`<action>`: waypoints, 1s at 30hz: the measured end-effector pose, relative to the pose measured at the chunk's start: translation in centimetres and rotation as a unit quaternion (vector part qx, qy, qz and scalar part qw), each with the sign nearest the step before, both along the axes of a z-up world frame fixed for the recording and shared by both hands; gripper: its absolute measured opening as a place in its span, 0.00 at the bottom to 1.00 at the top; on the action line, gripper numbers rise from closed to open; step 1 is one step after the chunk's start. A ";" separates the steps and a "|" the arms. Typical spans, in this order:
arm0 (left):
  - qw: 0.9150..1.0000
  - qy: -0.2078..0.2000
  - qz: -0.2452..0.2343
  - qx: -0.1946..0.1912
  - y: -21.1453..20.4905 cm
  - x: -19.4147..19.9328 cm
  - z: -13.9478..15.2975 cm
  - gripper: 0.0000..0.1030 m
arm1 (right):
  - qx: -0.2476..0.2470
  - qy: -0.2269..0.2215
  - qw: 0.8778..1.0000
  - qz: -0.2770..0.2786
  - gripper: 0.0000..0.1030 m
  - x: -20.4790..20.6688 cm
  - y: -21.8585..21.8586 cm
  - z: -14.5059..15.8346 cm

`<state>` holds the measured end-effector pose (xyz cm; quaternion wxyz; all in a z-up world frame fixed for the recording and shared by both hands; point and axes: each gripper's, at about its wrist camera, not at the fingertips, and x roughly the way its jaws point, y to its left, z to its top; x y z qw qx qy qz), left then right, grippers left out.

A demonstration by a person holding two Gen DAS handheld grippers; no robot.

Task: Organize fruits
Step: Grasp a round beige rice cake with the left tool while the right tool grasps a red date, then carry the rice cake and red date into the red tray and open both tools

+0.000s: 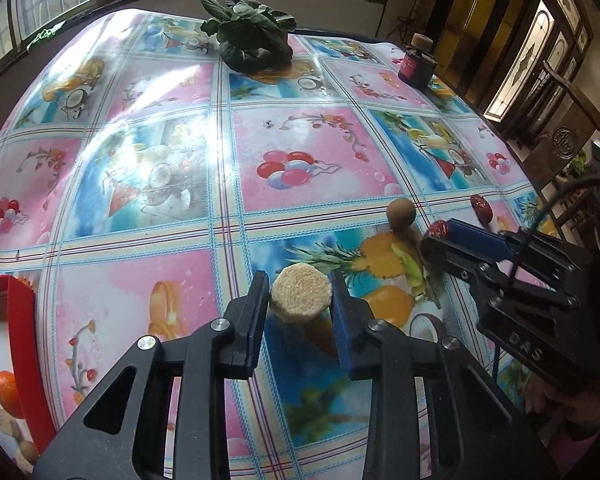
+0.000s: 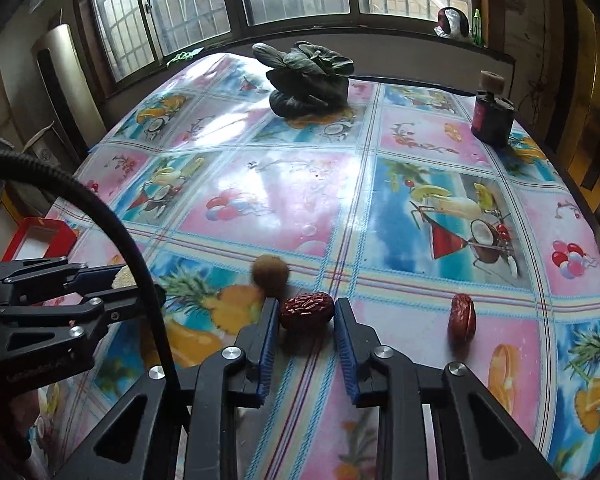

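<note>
My left gripper (image 1: pixel 300 286) is shut on a round, beige, grainy cake-like piece (image 1: pixel 301 300), held a little above the patterned tablecloth (image 1: pixel 260 152). The right wrist view shows that gripper (image 2: pixel 118 282) at the left with the beige piece (image 2: pixel 124 278) between its pads. My right gripper (image 2: pixel 305 306) is shut on a wrinkled red date (image 2: pixel 306 312); from the left wrist view it (image 1: pixel 436 240) enters from the right with the date (image 1: pixel 440 228) at its tip. A brown round fruit (image 2: pixel 270 276) and a second red date (image 2: pixel 462 318) lie on the cloth.
A red-rimmed box (image 1: pixel 22 312) holding an orange (image 1: pixel 6 392) stands at the near left edge. Leafy greens (image 1: pixel 252 36) and a dark jar (image 1: pixel 418 62) sit at the far side. A wooden chair (image 1: pixel 572 132) is beyond the table's right edge.
</note>
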<state>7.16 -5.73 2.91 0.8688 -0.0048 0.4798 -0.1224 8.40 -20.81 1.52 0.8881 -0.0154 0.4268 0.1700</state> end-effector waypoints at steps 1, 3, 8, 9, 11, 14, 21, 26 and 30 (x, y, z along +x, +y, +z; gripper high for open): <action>1.000 0.000 0.002 0.003 0.1 -0.2 0.1 0.28 | 0.007 -0.003 1.000 0.002 0.26 -0.7 0.1 0.3; 1.000 -0.002 0.007 0.005 0.3 -0.6 0.2 0.28 | 0.010 -0.006 1.000 0.003 0.26 -1.7 0.5 0.7; 1.000 -0.005 0.017 0.019 1.0 -2.1 0.3 0.28 | 0.027 -0.008 1.000 -0.002 0.26 -4.3 1.5 1.2; 1.000 -0.005 0.020 0.020 1.3 -2.5 0.3 0.28 | 0.030 -0.009 0.999 -0.004 0.26 -4.8 1.7 1.2; 0.999 -0.006 0.026 0.023 1.7 -3.0 0.3 0.28 | 0.035 -0.010 0.999 -0.006 0.26 -5.7 2.1 1.4; 0.999 -0.009 0.032 0.024 2.4 -4.0 0.5 0.28 | 0.042 -0.006 0.999 -0.011 0.26 -6.7 2.6 1.5; 0.998 -0.023 0.050 0.024 4.5 -6.4 1.3 0.28 | 0.051 -0.006 0.999 -0.005 0.26 -8.9 4.4 2.0; 0.997 -0.030 0.063 0.026 6.1 -8.0 1.6 0.28 | 0.056 -0.001 0.998 0.004 0.26 -9.8 6.0 1.9; 0.997 -0.033 0.072 0.025 7.5 -9.1 1.9 0.28 | 0.053 0.001 0.998 0.017 0.26 -10.6 7.7 1.7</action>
